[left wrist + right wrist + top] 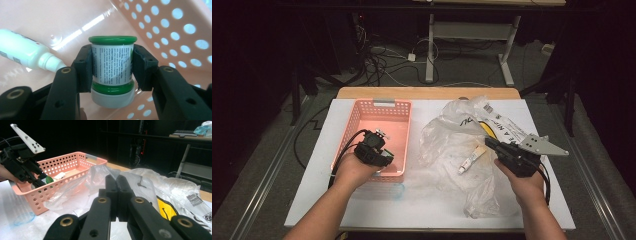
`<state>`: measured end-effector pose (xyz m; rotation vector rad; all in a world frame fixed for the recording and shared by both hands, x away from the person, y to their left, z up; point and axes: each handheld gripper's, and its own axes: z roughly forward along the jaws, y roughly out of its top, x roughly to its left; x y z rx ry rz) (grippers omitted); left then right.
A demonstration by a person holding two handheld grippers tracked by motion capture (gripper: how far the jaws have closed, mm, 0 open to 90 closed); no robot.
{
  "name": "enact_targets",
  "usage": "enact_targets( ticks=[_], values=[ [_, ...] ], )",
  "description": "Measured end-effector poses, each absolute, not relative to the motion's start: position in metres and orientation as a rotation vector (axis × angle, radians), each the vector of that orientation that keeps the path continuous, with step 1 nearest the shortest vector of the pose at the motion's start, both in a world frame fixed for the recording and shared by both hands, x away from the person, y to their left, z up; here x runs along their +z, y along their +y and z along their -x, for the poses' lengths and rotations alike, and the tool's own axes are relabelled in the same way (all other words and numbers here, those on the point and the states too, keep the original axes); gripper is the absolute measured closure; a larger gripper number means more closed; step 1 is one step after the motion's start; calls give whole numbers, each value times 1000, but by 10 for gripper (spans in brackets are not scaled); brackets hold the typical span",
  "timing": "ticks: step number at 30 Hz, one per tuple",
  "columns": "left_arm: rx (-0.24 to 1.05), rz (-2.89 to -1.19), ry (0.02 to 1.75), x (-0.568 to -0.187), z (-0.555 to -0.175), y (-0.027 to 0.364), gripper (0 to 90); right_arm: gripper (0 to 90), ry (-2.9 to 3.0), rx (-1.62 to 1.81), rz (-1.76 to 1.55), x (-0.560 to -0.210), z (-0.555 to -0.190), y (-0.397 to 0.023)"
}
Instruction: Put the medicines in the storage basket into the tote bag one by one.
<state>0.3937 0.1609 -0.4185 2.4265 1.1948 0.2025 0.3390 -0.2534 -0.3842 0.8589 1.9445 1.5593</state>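
My left gripper (384, 159) reaches into the pink perforated basket (362, 112) and is shut on a small jar (111, 67). The jar has green rims, a printed white label and a white cap, and the pads press on its two sides. A white squeeze bottle (25, 53) lies on the basket floor beside it. In the right gripper view the left gripper (40, 182) holds the jar (48, 180) inside the basket (65, 161). My right gripper (489, 144) hovers over the crumpled clear plastic bag (452, 145), jaws shut (116, 181) with nothing between them.
A small white tube (472, 160) lies on the bag, and something yellow (488, 130) shows inside it. A blue ring is drawn on the white table (362, 205) in front of the basket. Cables and a desk frame stand beyond the far edge.
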Motion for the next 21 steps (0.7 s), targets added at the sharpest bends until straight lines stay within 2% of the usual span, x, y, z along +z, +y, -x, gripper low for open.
enact_targets(
  ticks=[10, 21],
  values=[
    [328, -2346, 1130, -415, -379, 163, 544, 900, 1947, 1557, -858, -385, -339, -253],
    [390, -2195, 1080, -414, -363, 176, 544, 900, 1948, 1551, -876, -387, -340, -253]
  ],
)
